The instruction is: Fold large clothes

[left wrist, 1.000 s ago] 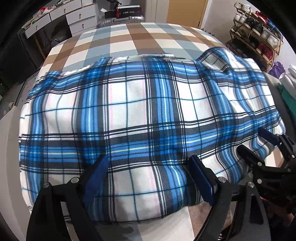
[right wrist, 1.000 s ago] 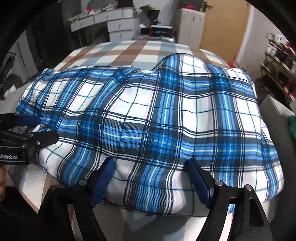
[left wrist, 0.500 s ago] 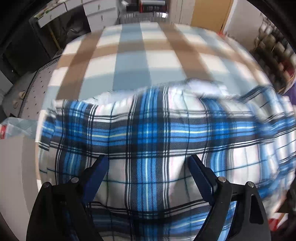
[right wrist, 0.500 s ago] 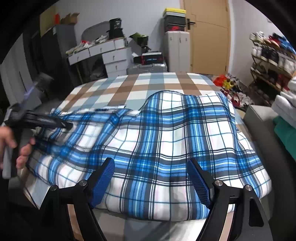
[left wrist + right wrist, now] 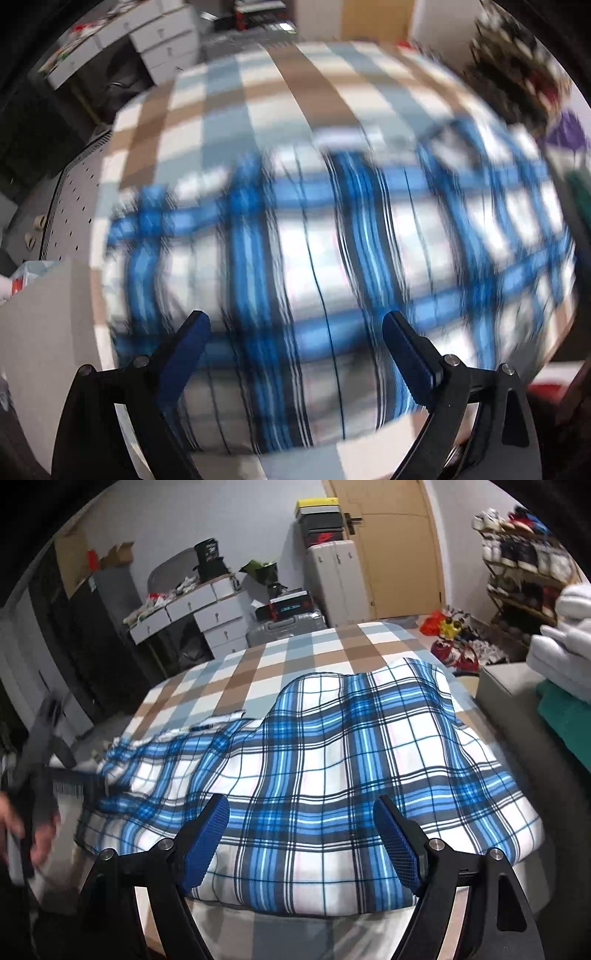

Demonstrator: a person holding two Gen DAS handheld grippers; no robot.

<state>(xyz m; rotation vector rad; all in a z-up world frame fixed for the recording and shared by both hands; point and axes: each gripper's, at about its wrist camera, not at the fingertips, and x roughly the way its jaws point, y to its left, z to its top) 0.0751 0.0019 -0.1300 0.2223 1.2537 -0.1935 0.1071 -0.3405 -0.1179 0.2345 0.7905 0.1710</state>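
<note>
A large blue, white and black plaid garment [image 5: 325, 760] lies spread over the near half of a table with a brown, grey and white checked cloth [image 5: 295, 657]. It also shows, blurred, in the left wrist view [image 5: 332, 258]. My right gripper [image 5: 301, 823] is open and empty, raised above the garment's near edge. My left gripper [image 5: 295, 339] is open and empty above the garment's near left part. In the right wrist view the left gripper [image 5: 33, 768] appears blurred in a hand at the far left, beside the garment's left edge.
White drawers [image 5: 195, 616], a silver suitcase [image 5: 284, 627] and a door [image 5: 399, 546] stand behind the table. A shoe rack [image 5: 524, 572] and stacked folded clothes [image 5: 565, 653] are at the right. A grey perforated surface [image 5: 62, 206] lies left of the table.
Both grippers have lifted and pulled back from the garment's near edge. The left gripper has swung towards the left side and its view is blurred by motion. The garment lies released.
</note>
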